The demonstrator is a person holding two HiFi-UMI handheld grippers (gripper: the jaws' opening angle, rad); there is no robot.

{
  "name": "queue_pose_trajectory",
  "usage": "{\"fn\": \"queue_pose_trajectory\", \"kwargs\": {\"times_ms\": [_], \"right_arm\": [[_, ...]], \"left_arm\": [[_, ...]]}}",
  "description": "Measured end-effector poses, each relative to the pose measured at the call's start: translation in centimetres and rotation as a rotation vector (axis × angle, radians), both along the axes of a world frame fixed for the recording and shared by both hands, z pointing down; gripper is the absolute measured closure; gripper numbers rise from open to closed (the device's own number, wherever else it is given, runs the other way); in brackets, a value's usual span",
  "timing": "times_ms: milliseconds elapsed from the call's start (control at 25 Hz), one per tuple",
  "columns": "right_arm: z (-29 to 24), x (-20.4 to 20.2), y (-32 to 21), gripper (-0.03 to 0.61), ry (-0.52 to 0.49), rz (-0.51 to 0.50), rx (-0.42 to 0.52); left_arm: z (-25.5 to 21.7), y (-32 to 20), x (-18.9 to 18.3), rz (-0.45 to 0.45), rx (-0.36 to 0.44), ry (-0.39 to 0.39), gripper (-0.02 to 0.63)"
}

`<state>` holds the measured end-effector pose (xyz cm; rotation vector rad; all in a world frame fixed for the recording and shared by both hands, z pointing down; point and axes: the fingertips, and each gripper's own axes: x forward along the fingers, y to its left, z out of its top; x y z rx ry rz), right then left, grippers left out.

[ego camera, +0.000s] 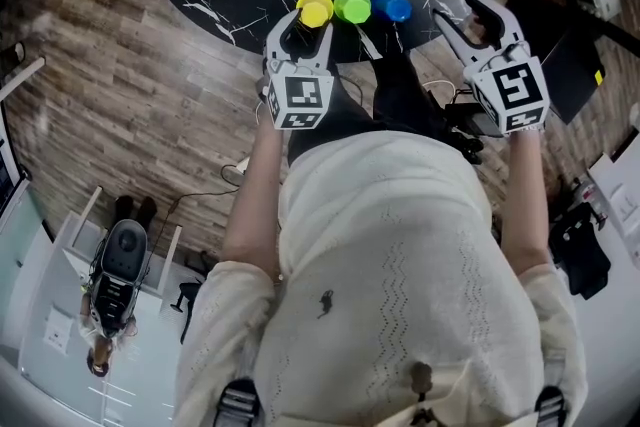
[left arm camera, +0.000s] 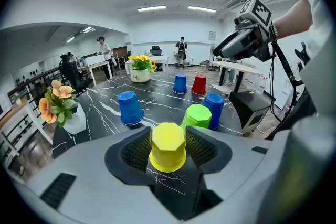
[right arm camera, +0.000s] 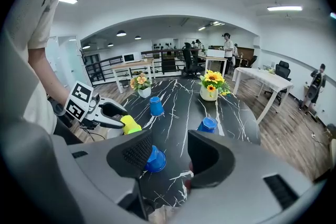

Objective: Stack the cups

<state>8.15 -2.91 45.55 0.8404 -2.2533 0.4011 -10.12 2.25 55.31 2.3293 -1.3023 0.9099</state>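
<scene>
Holds the left gripper [left arm camera: 167,140] released at the near edge of the black marble desk [left arm camera: 105,113], with jaws spread to either side of the yellow cup [left arm camera: 167,153] and pads just beside its walls, not clenched on it. Finds that yellow cup upside down, rim on the desk, at the left end of a close row of three. Shows the green cup [left arm camera: 198,116] just to its right, also inverted, and the near blue cup [left arm camera: 214,107] just right of the green one. Shows the left blue cup [left arm camera: 130,108] farther off on the left, alone. Shows the far blue cup [left arm camera: 180,83] at the far side, just beside the red cup [left arm camera: 199,84]. Counts six cups, all mouth down, none yet stacked. Holds the right gripper [right arm camera: 169,153] released as well, to the right of the row, with jaws wide and grasping nothing, only desk surface seen between the pads. Sets a pot of orange flowers [left arm camera: 59,105] at the desk's left edge and a pot of sunflowers [left arm camera: 139,66] at its far edge. Shows other desks, chairs and standing people well beyond.
</scene>
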Motion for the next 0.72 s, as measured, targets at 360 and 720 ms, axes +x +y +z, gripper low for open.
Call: {"fn": "queue_pose_trajectory", "kwargs": {"times_ms": [360, 720], "right_arm": [[0.0, 0.7, -0.5, 0.356, -0.003, 0.011, 0.002], [0.2, 2.8, -2.3, 0.356, -0.027, 0.054, 0.007]], "left_arm": [[-1.0, 0.6, -0.1, -0.013, -0.018, 0.049, 0.345], [-6.9, -0.2, -0.4, -0.100, 0.069, 0.112, 0.355]]}}
